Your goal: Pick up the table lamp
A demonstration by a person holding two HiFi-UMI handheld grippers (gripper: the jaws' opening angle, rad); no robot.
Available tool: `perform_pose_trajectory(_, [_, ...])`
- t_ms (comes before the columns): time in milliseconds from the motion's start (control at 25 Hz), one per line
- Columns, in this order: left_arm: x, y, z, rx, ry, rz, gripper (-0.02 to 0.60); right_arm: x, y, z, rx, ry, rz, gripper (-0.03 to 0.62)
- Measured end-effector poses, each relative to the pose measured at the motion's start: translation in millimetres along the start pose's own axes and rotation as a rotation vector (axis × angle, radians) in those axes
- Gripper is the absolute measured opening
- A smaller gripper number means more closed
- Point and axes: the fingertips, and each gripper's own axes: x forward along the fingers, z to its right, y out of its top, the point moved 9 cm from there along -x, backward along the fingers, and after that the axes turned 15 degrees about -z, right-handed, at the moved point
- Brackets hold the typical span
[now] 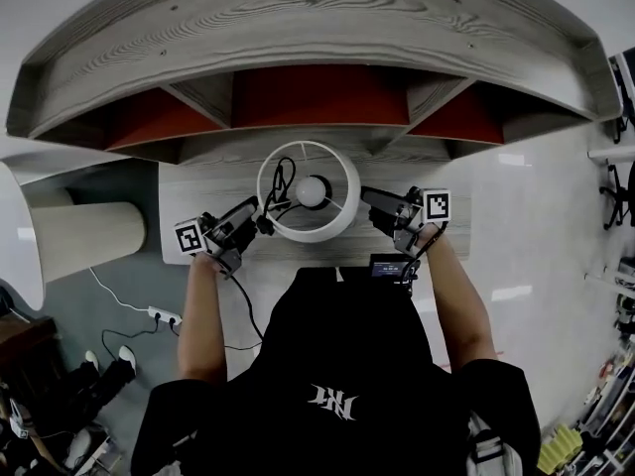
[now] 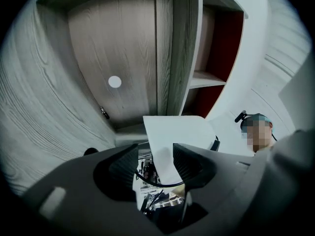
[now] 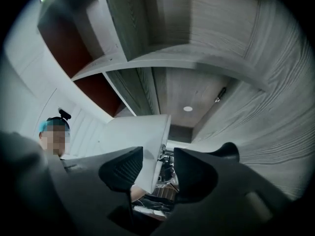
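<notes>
The table lamp's round white shade (image 1: 308, 232) stands upright on the pale wooden tabletop (image 1: 198, 191), with its bulb (image 1: 313, 190) showing inside. My left gripper (image 1: 256, 216) reaches the shade's left rim and my right gripper (image 1: 369, 204) its right rim. In the left gripper view the shade wall (image 2: 177, 132) runs between the open jaws of the left gripper (image 2: 155, 163), with a gap at the left pad. In the right gripper view the shade wall (image 3: 138, 136) stands between the open jaws of the right gripper (image 3: 158, 168), with a gap at the right pad.
A grey wooden shelf unit (image 1: 317, 28) with red compartments rises just behind the lamp. A second, beige shade (image 1: 84, 238) lies at the left. On the floor are a power strip (image 1: 164, 316) and a black cable (image 1: 243, 310). Another person (image 2: 257, 132) stands beyond the table.
</notes>
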Motion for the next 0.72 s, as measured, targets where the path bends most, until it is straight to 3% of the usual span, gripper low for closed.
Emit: perform_pose_trajectory(720, [11.1, -8.6, -4.0, -0.083, -0.099, 0.014, 0.207, 7.3, 4.8, -0.7, -0.013, 0.052, -0.038, 0.173])
